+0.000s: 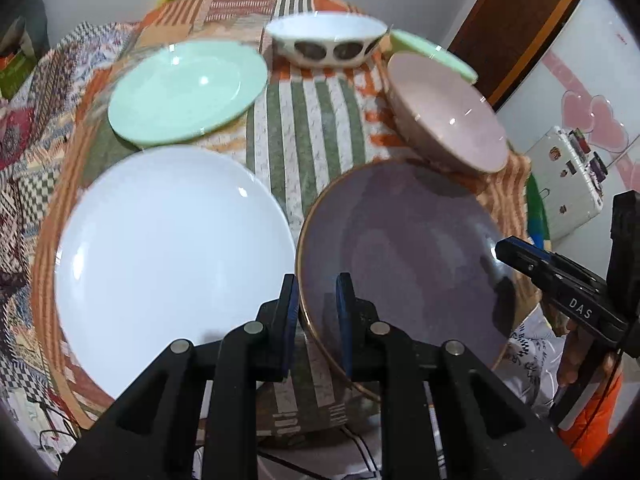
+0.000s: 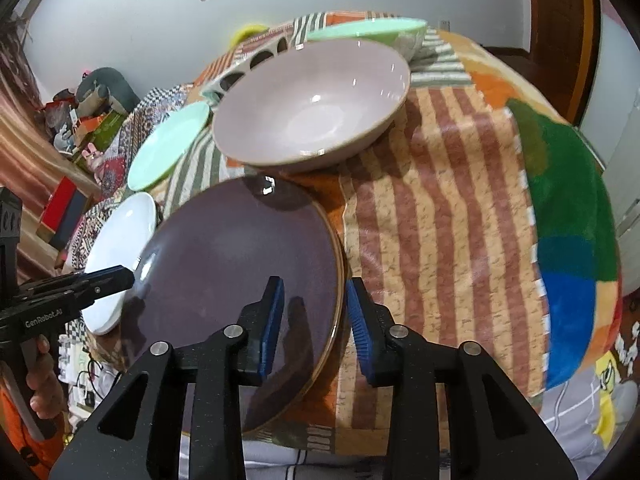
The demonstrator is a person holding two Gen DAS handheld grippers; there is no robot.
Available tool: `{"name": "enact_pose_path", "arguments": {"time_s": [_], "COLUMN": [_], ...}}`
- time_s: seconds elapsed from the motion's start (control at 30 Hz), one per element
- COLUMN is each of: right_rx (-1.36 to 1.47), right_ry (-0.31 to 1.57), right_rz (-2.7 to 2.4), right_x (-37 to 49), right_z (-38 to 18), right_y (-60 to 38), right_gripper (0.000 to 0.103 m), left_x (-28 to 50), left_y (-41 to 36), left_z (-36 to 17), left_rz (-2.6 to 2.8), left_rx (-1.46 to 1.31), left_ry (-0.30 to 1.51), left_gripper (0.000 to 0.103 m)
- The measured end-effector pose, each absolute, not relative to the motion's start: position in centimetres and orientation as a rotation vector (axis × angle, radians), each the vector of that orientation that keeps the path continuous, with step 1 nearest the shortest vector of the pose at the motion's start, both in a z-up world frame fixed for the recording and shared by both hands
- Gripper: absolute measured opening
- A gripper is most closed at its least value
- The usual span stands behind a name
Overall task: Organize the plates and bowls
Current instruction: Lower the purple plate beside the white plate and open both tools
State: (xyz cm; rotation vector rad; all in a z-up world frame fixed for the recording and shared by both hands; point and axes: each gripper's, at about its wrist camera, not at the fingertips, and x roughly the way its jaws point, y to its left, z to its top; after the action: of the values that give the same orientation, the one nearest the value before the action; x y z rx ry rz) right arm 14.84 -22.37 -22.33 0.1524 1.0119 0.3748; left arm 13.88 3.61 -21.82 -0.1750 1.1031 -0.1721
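- My left gripper [image 1: 318, 312] is straddling the near-left rim of the purple plate [image 1: 404, 256], one pad each side, jaws narrow; can't tell if they're actually pinching it.
- My right gripper [image 2: 316, 320] is straddling the same plate's right rim, fingers spread wider w/ a gap showing around the edge, so not clamping.
- Purple plate is lying at the near edge of the table, on the striped cloth [image 1: 304, 120], just beside the white plate [image 1: 172, 256] on its left.
- Pink bowl [image 2: 316, 116] is sitting right behind the purple plate, its rim overhanging the plate's far edge — closest thing crowding it.
- Further back: mint plate [image 1: 188, 88] behind the white one, a white bowl w/ dark ovals [image 1: 326, 42] at the far middle, a mint bowl [image 2: 372, 30] behind the pink one.
- Left view is showing the white plate and patterned bowl in full; right view is only catching slivers of them, but is showing the green/blue towel [image 2: 568, 216] draped on the table's right side and shelves of clutter at far left.
- Each view is catching the other gripper's tip at the plate's opposite rim.
- Count: 3 plates (purple, white, mint), 3 bowls (pink, patterned, mint), 2 grippers.
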Motion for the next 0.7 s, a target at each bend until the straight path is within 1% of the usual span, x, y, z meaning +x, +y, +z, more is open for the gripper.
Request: {"name": "enact_pose_path", "arguments": {"time_s": [0.13,0.17,0.2,0.23,0.27,0.3,0.33,0.43,0.47,0.5,0.57,0.63,0.7], "right_rx": [0.152,0.148,0.141,0.138,0.133,0.13,0.126,0.11,0.104,0.098,0.086,0.069,0.05], "right_ry": [0.971,0.961,0.947,0.937,0.923,0.912,0.894,0.858,0.849,0.839,0.817,0.797,0.781], "right_rz": [0.388,0.393,0.398,0.4,0.403,0.405,0.408,0.426,0.431,0.437,0.449,0.458,0.465], "right_x": [14.2,14.0,13.8,13.7,13.5,13.4,13.2,13.0,13.0,13.0,13.0,13.0,13.1], "right_z": [-20.8,-20.4,-19.9,-19.7,-19.2,-18.9,-18.5,-17.3,-17.0,-16.8,-16.2,-15.7,-15.4], "right_y": [-22.7,-22.7,-22.7,-22.6,-22.4,-22.1,-21.9,-21.2,-20.9,-20.6,-19.9,-19.1,-18.1], "right_gripper": [0.031,0.031,0.032,0.034,0.037,0.041,0.044,0.044,0.045,0.047,0.052,0.062,0.065], "left_x": [12.6,12.4,12.0,11.7,11.4,11.0,10.7,9.9,9.6,9.4,8.9,8.4,7.9], "left_y": [3.8,4.0,4.1,4.2,4.3,4.6,4.7,5.6,6.1,6.5,7.7,9.1,10.4], "left_z": [-19.1,-18.5,-18.0,-17.4,-16.9,-16.3,-16.0,-15.1,-14.9,-14.8,-14.6,-14.6,-14.8], "left_rz": [-0.175,-0.175,-0.172,-0.165,-0.158,-0.149,-0.146,-0.129,-0.118,-0.104,-0.071,-0.029,0.012], "left_rx": [-0.167,-0.166,-0.164,-0.161,-0.156,-0.154,-0.153,-0.161,-0.169,-0.177,-0.193,-0.205,-0.217], "left_ry": [1.022,1.008,0.989,0.969,0.954,0.931,0.918,0.888,0.88,0.874,0.859,0.849,0.844], "left_gripper": [0.023,0.026,0.033,0.037,0.045,0.049,0.05,0.051,0.054,0.058,0.062,0.066,0.07]}}
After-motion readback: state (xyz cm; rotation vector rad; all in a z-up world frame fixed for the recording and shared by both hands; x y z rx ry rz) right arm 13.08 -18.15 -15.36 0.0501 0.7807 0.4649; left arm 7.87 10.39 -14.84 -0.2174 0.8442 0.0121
